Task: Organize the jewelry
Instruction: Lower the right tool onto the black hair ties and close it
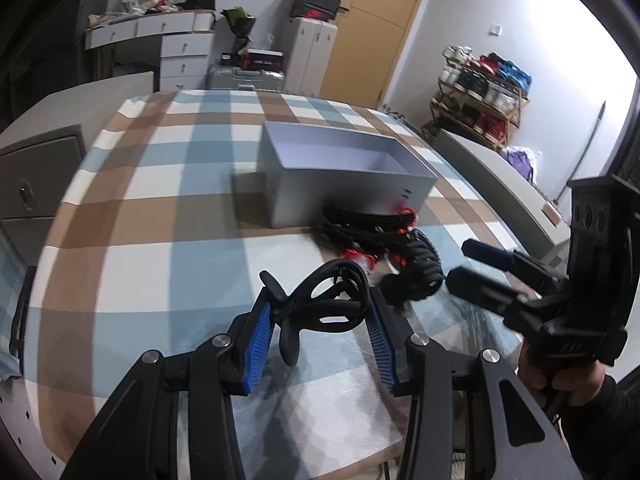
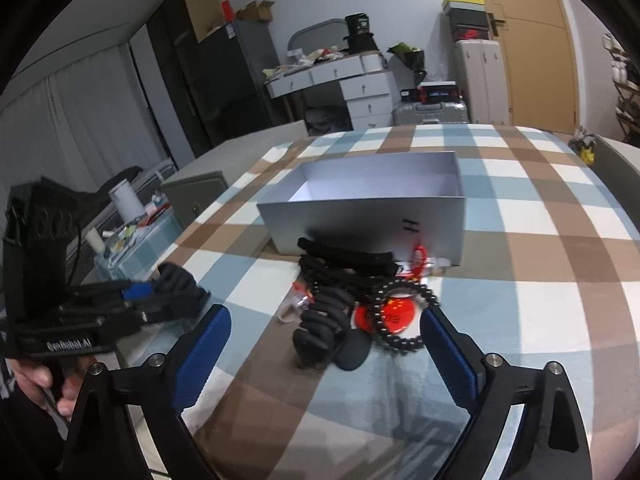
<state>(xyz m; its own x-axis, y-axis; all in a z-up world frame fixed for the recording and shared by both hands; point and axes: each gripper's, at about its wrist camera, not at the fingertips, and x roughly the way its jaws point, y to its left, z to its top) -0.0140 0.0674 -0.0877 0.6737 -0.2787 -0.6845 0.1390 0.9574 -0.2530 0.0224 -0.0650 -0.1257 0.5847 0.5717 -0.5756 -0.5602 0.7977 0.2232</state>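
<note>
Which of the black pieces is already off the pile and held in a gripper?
The looped black band, clamped in the left gripper; the coiled tie and bead bracelet lie on the cloth.

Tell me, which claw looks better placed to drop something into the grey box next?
Probably the left claw: it already grips a black looped band and faces the open grey box. The right claw is open and empty.

Motion blur smears the jewelry pile (image 1: 376, 236) in the left wrist view, while the gray box (image 2: 360, 220) hides its own floor's near part.
</note>
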